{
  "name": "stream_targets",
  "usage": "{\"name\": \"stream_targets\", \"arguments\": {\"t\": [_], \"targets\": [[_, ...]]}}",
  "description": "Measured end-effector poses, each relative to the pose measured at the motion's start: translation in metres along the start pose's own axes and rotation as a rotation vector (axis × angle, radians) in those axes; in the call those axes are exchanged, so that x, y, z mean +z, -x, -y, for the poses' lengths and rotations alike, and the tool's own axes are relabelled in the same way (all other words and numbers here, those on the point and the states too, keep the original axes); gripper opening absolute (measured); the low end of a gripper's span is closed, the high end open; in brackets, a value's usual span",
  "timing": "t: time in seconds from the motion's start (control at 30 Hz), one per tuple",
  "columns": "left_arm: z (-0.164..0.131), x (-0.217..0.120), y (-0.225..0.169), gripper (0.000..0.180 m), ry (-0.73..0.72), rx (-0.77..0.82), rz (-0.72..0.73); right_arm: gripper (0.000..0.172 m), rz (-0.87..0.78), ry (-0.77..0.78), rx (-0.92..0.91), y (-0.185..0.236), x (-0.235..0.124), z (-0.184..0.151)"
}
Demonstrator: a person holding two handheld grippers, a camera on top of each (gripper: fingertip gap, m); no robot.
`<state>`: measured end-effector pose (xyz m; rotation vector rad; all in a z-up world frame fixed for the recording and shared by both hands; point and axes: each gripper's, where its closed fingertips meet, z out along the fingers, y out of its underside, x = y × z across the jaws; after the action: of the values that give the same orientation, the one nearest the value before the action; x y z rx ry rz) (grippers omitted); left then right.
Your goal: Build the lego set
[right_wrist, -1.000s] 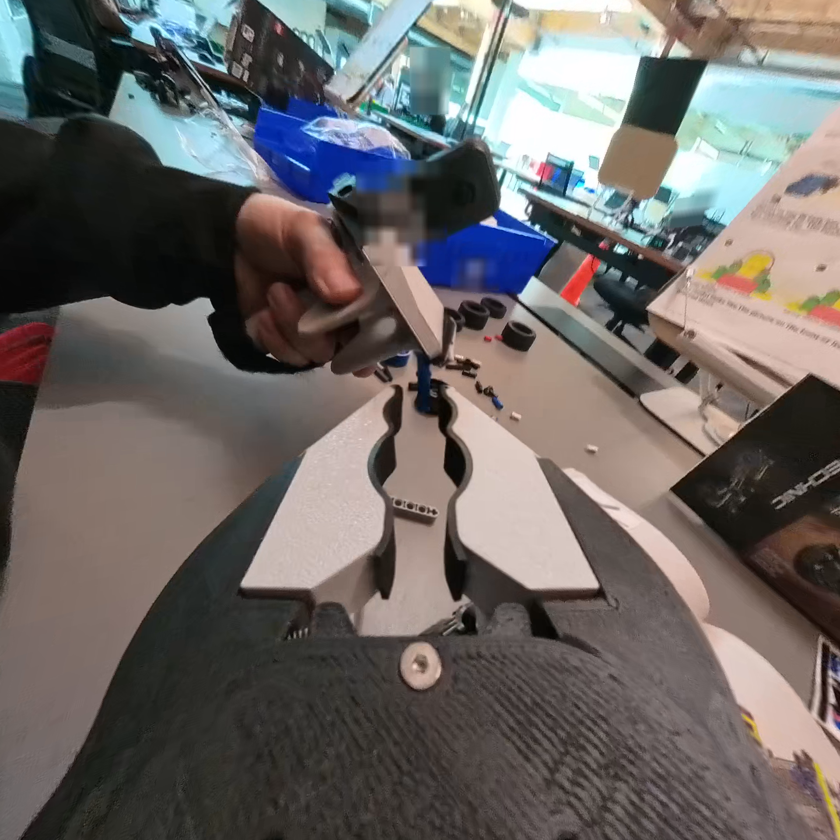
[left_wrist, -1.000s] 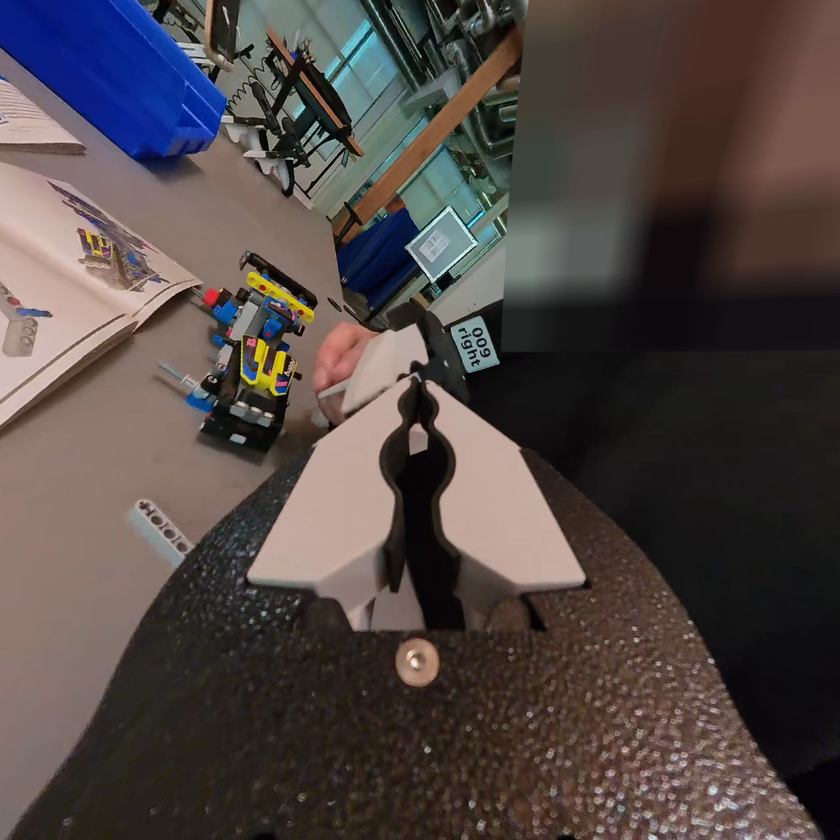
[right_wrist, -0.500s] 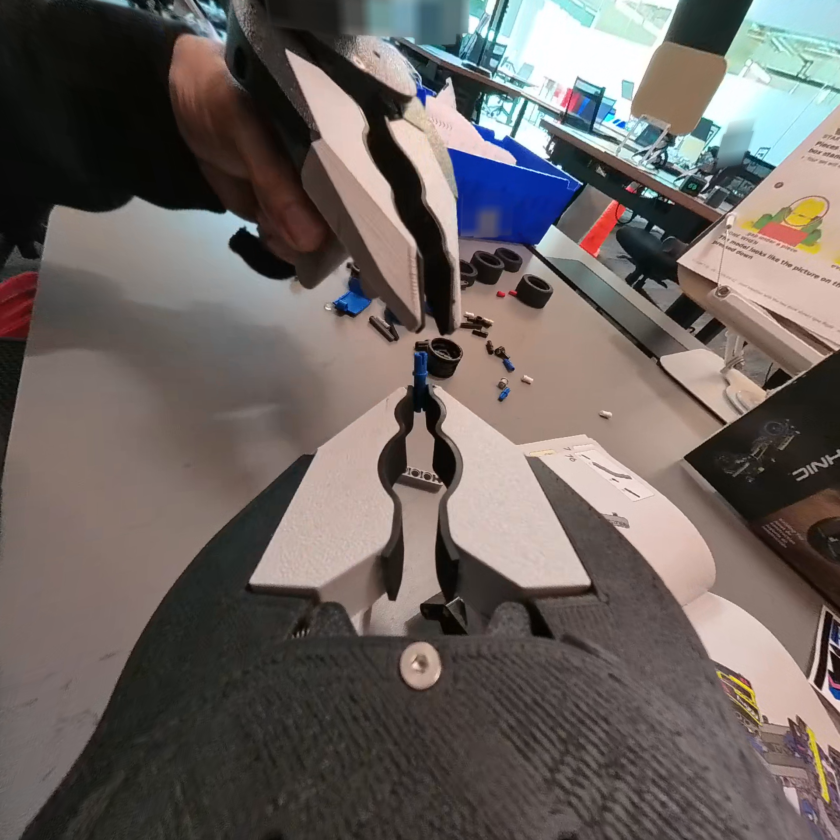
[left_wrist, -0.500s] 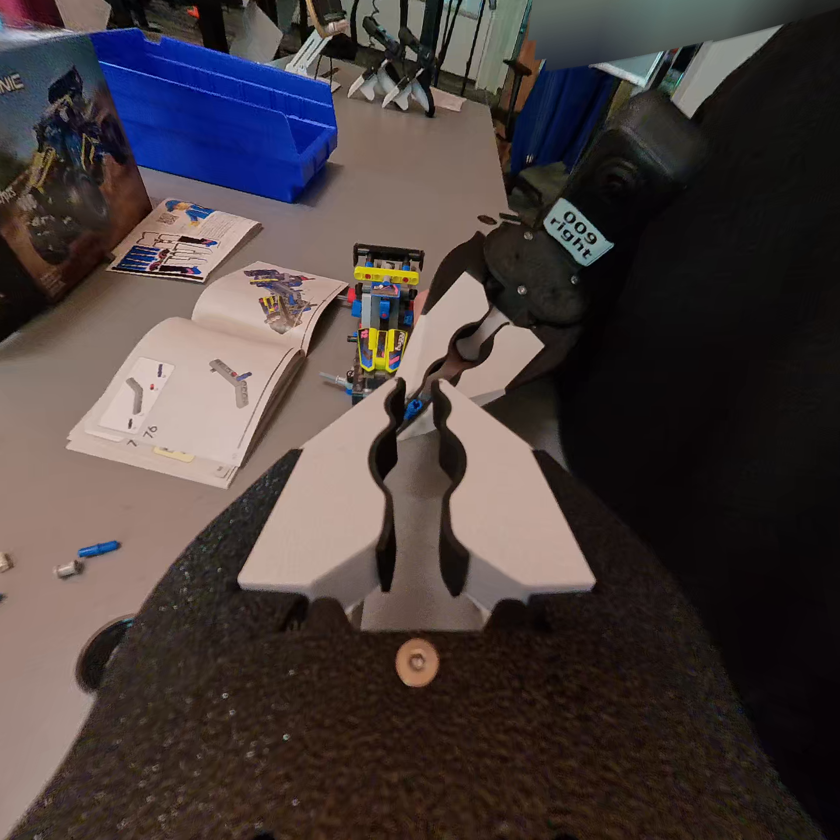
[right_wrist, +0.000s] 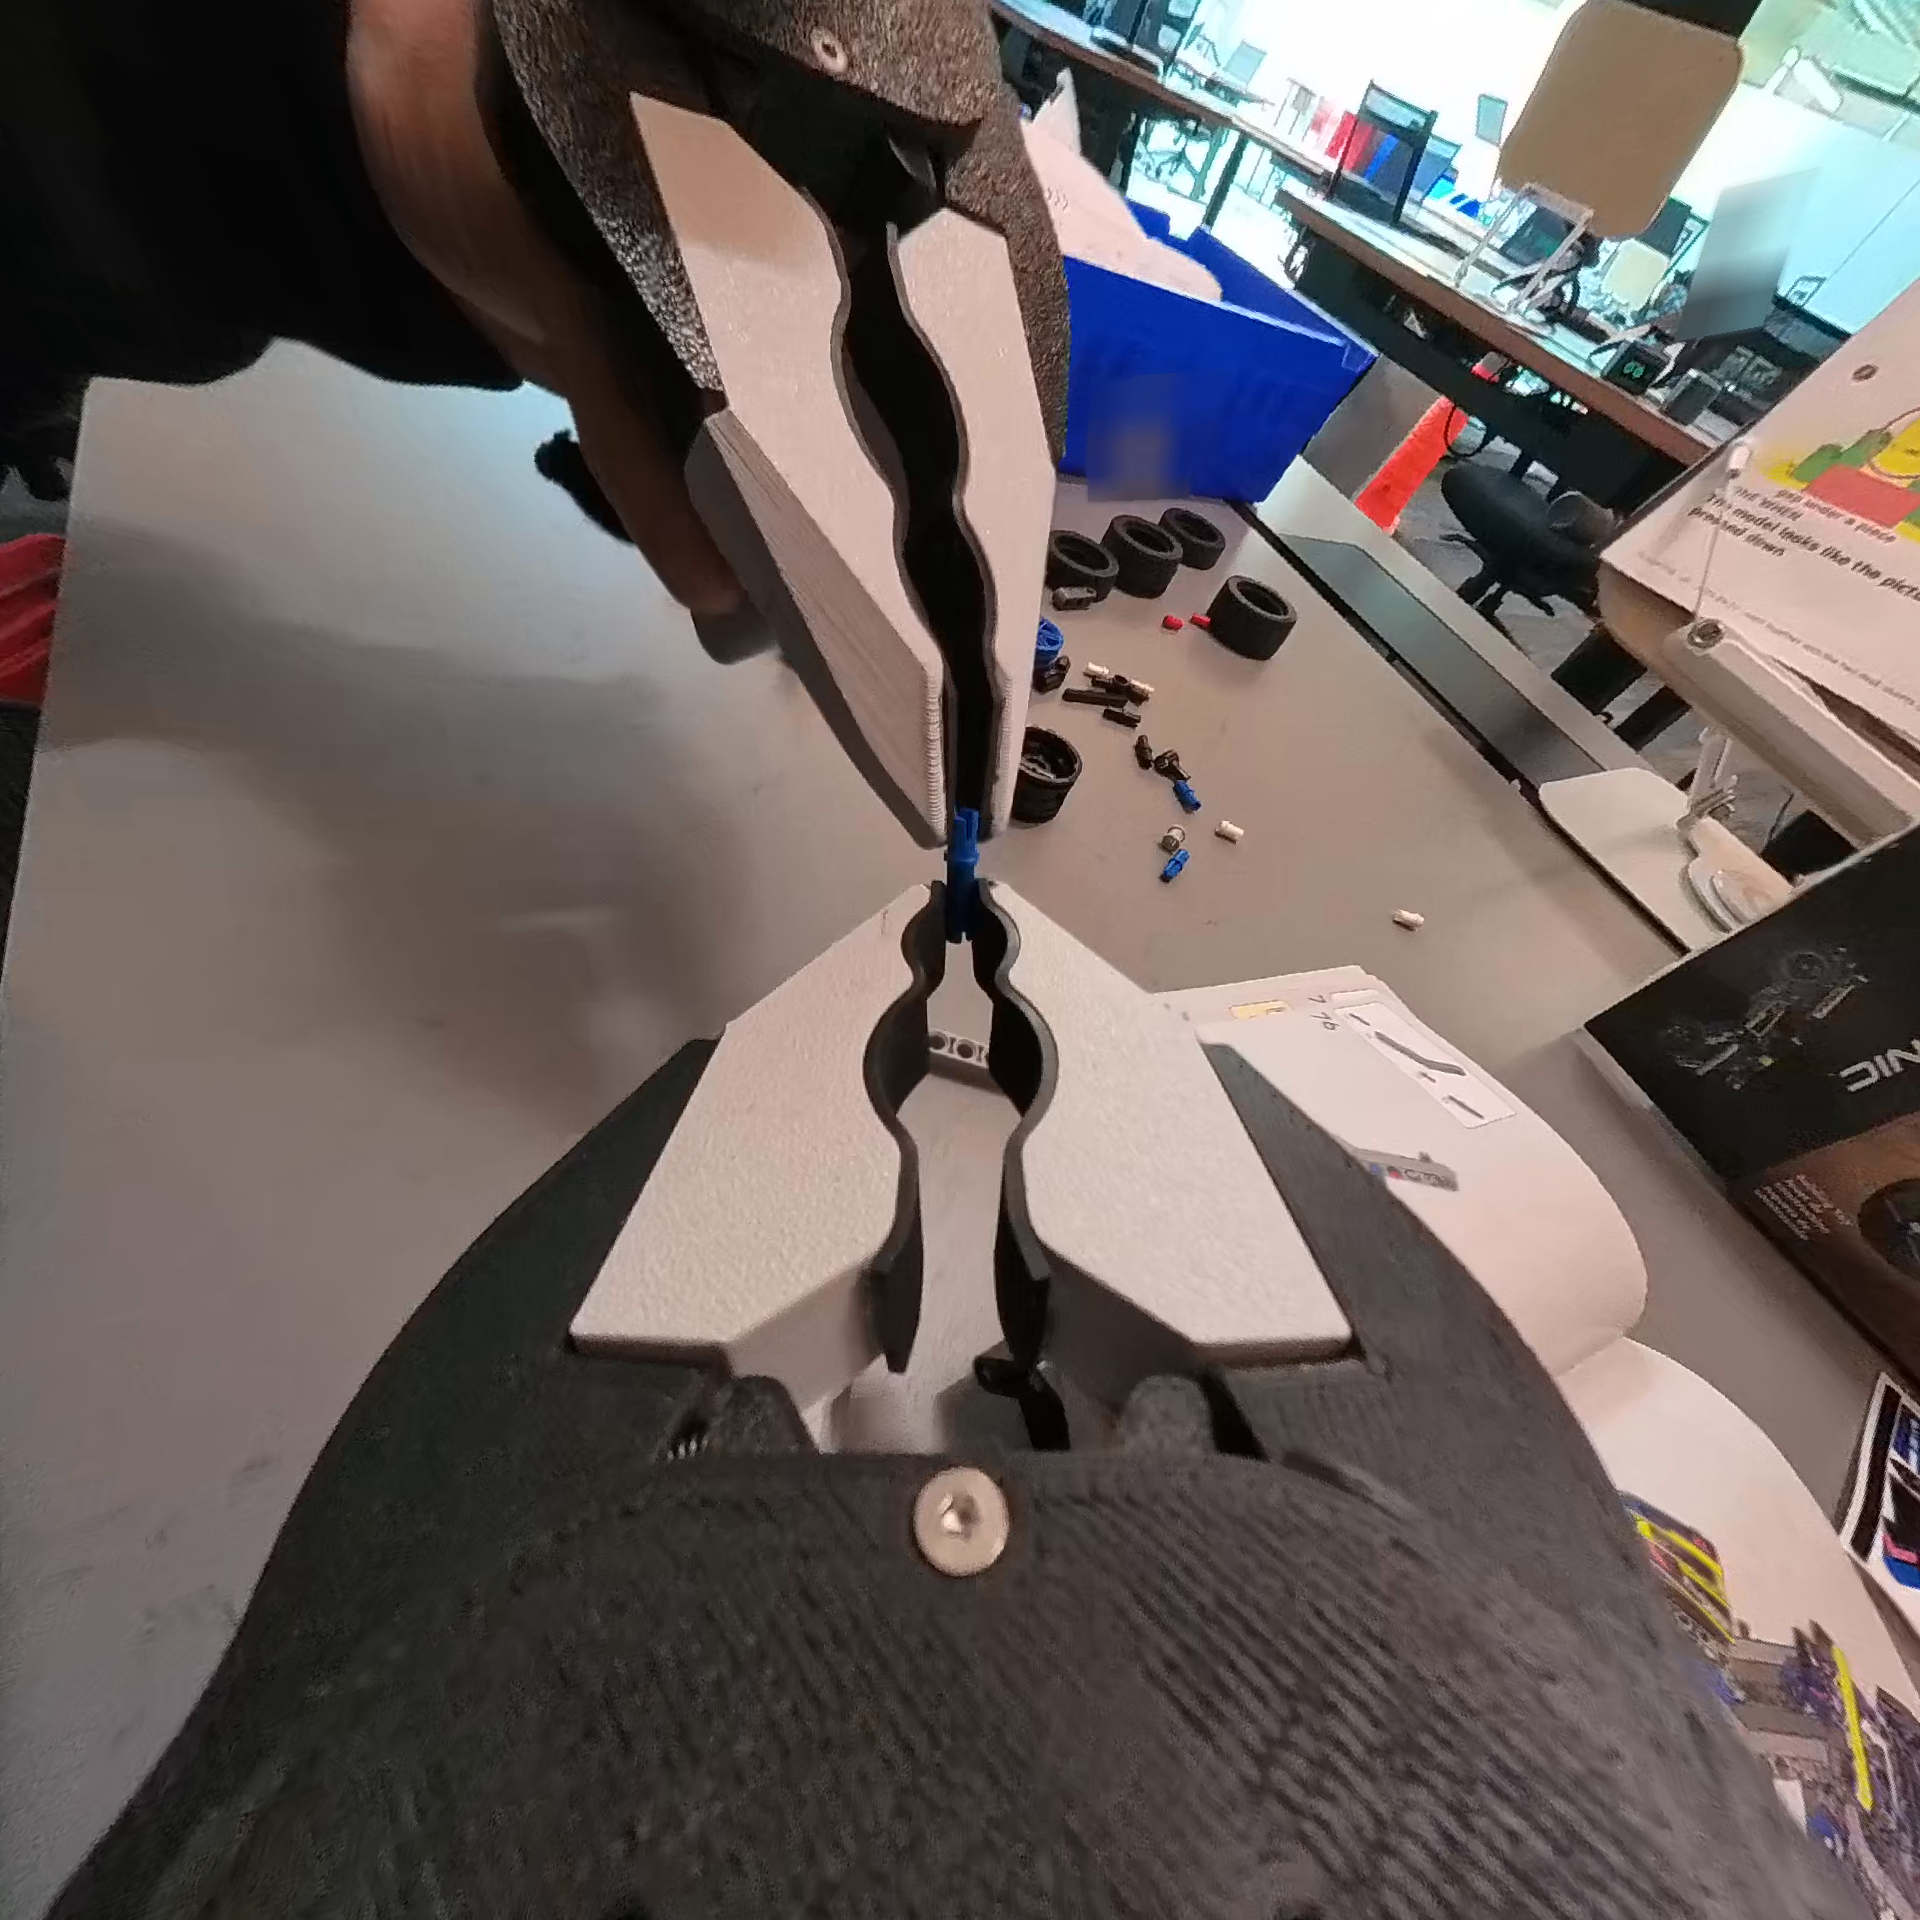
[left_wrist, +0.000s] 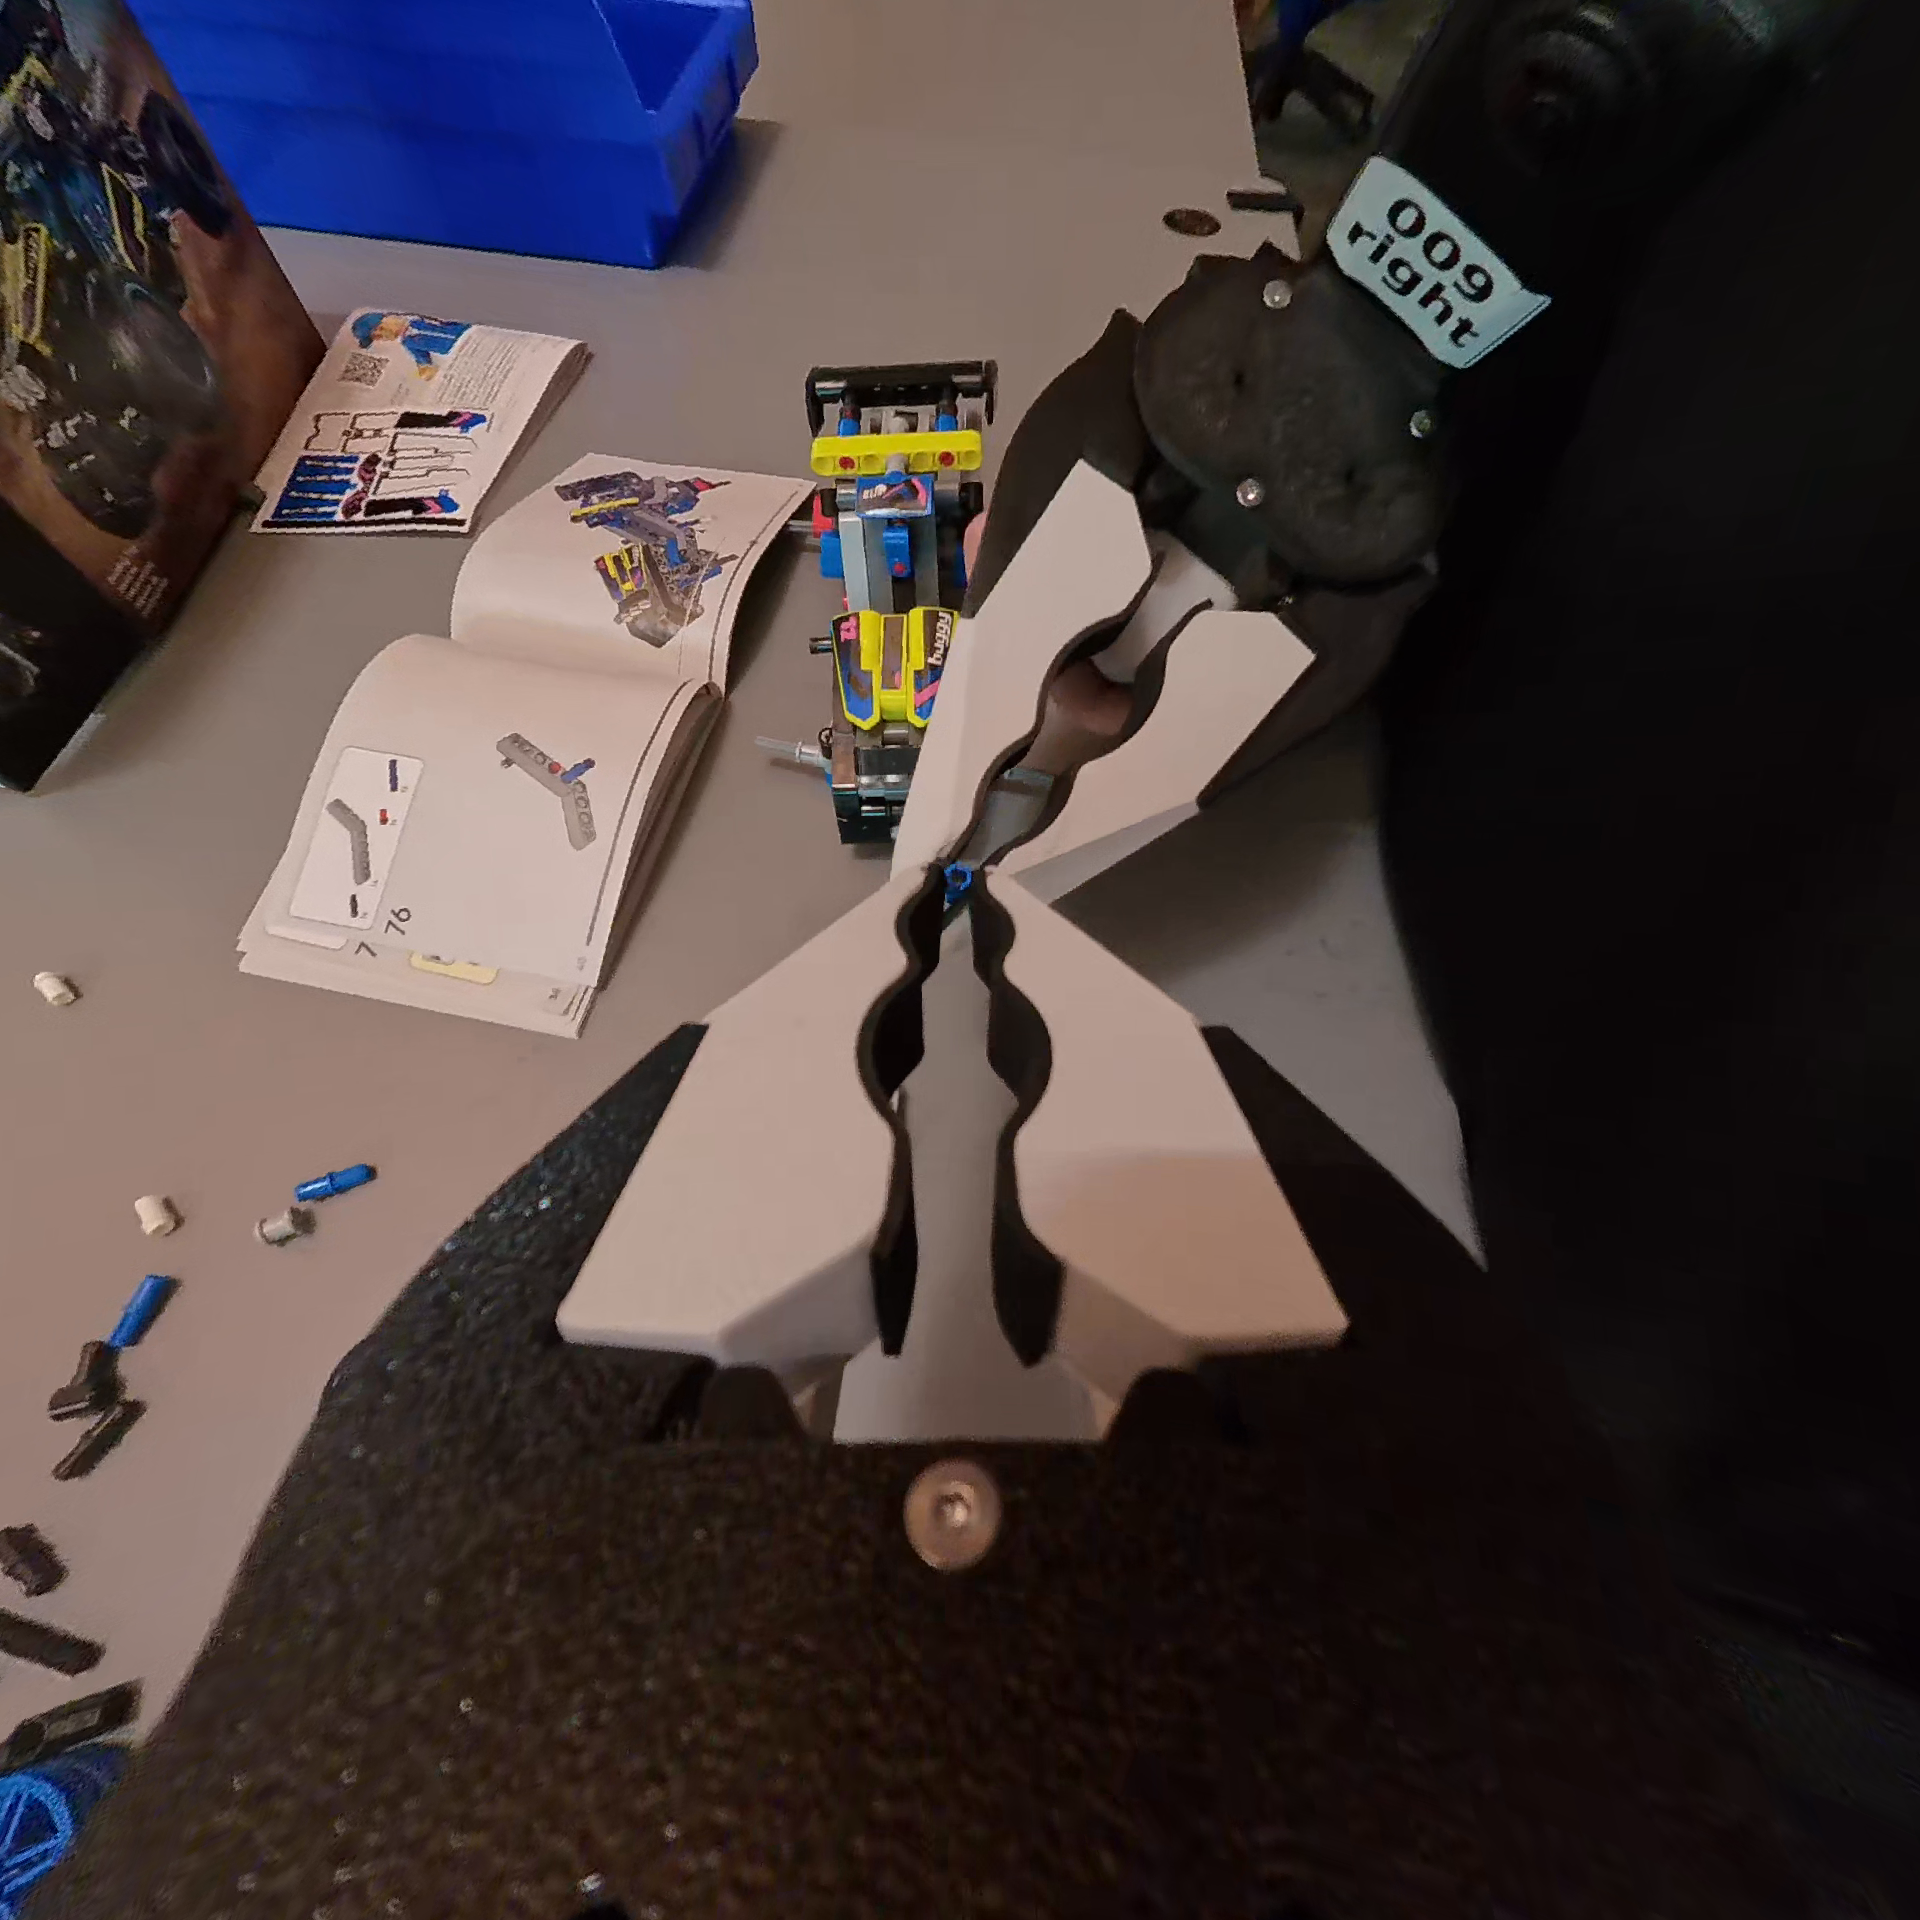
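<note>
A small blue pin (right_wrist: 961, 868) is held in the air between both grippers, tip to tip. My right gripper (right_wrist: 961, 902) is shut on its lower end. My left gripper (right_wrist: 966, 826) comes down from above, held by a hand, and its fingertips are shut on the pin's upper end. In the left wrist view my left gripper (left_wrist: 948, 891) meets the right gripper (left_wrist: 966, 864) at the pin (left_wrist: 956, 881). A partly built yellow, blue and black toy buggy (left_wrist: 894, 582) lies on the grey table (left_wrist: 312, 1091) just beyond.
An open instruction booklet (left_wrist: 499, 810) lies left of the buggy, with a sticker sheet (left_wrist: 416, 416), a dark box (left_wrist: 94, 364) and a blue bin (left_wrist: 447, 114) behind. Black tyres (right_wrist: 1143, 551) and loose small pins (right_wrist: 1174, 790) are scattered; a grey beam (right_wrist: 961, 1044) lies below. The tips of both grippers are at nearly the same place.
My left gripper swung down over the right one, opened a little, then closed on the upper end of the blue pin. The right gripper kept its hold on the pin.
</note>
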<state>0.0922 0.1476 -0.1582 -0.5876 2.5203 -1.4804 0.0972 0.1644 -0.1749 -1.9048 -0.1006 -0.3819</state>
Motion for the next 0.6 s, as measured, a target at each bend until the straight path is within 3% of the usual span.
{"name": "stream_targets", "arguments": {"t": [0.23, 0.47, 0.6], "targets": [[-0.007, 0.004, 0.002, 0.001, 0.048, 0.02, 0.019, 0.001, 0.015, 0.022, 0.0, 0.005, 0.002, -0.005], [-0.005, 0.0, 0.0, 0.001, -0.014, -0.026, -0.024, 0.002, 0.011, 0.002, -0.019, 0.006, -0.005, -0.004], [-0.021, -0.005, 0.018, 0.001, 0.017, -0.054, 0.037, 0.0, 0.052, 0.006, -0.05, 0.016, -0.013, -0.008]]}}
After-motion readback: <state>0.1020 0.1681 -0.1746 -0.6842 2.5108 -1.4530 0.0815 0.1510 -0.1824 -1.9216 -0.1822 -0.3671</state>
